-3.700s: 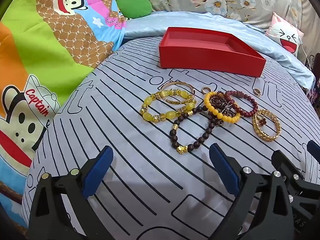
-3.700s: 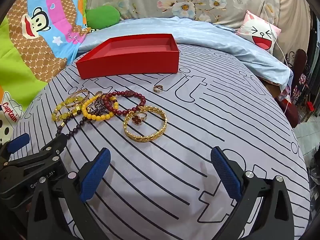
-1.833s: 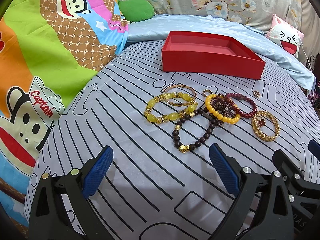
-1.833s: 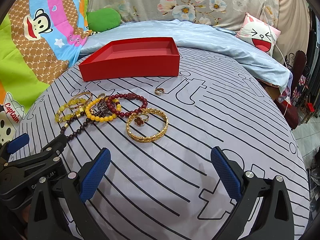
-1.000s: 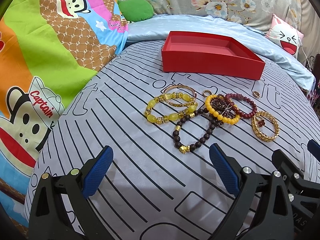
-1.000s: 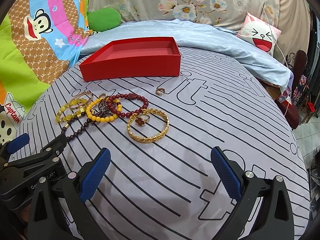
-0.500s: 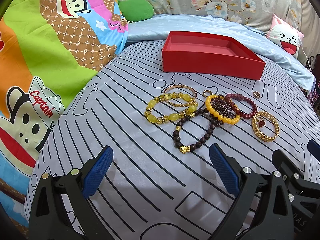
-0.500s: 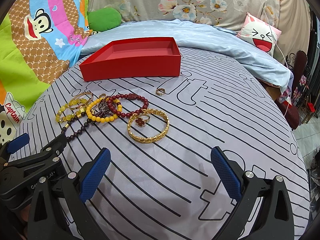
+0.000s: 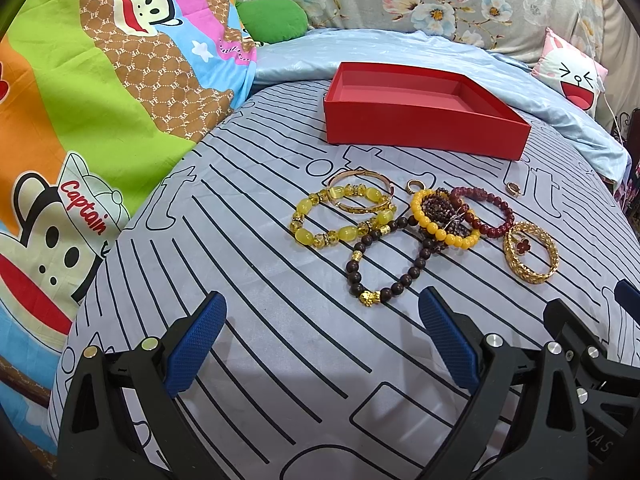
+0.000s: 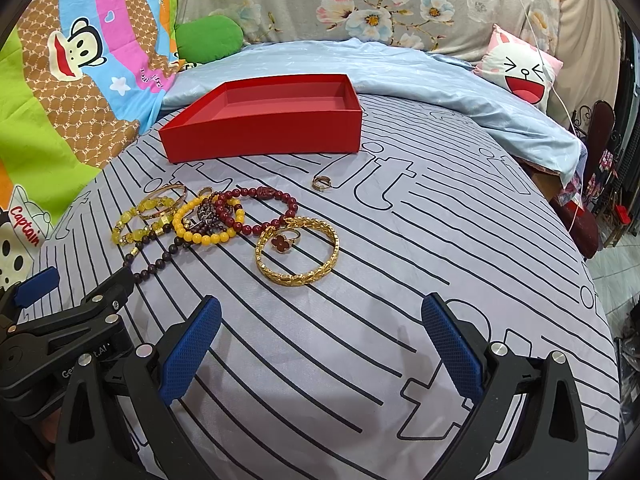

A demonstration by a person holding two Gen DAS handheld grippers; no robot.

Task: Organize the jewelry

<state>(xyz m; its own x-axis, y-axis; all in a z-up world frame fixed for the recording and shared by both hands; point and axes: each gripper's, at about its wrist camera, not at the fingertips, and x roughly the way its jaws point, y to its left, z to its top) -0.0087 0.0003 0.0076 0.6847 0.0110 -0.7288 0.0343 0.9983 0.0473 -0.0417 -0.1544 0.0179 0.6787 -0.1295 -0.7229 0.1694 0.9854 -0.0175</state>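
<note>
An empty red box [image 9: 420, 128] [image 10: 264, 136] sits at the back of the striped bed sheet. In front of it lies a cluster of jewelry: a yellow bead bracelet [image 9: 340, 220] [image 10: 136, 224], a thin gold bangle [image 9: 362, 190], a dark bead bracelet [image 9: 384, 264] [image 10: 156, 256], an orange-yellow bead bracelet [image 9: 440, 220] [image 10: 208, 224], a dark red bead bracelet [image 9: 486, 210] [image 10: 260, 208], a gold chain bangle [image 9: 530, 254] [image 10: 298, 254] with a red clover ring [image 10: 282, 242] inside, and a small ring [image 10: 322, 183]. My left gripper [image 9: 322, 336] and right gripper [image 10: 320, 336] hover open near the front, holding nothing.
A colourful cartoon blanket [image 9: 80, 120] lies at the left. A light blue quilt [image 10: 400, 76], a green cushion [image 10: 208, 38] and a smiling-face pillow [image 10: 520, 68] sit behind the box. The bed drops off at the right, near furniture [image 10: 592, 168].
Both views have shifted slightly since the earliest frames, with the jewelry a bit nearer. Over the last second nothing has visibly moved.
</note>
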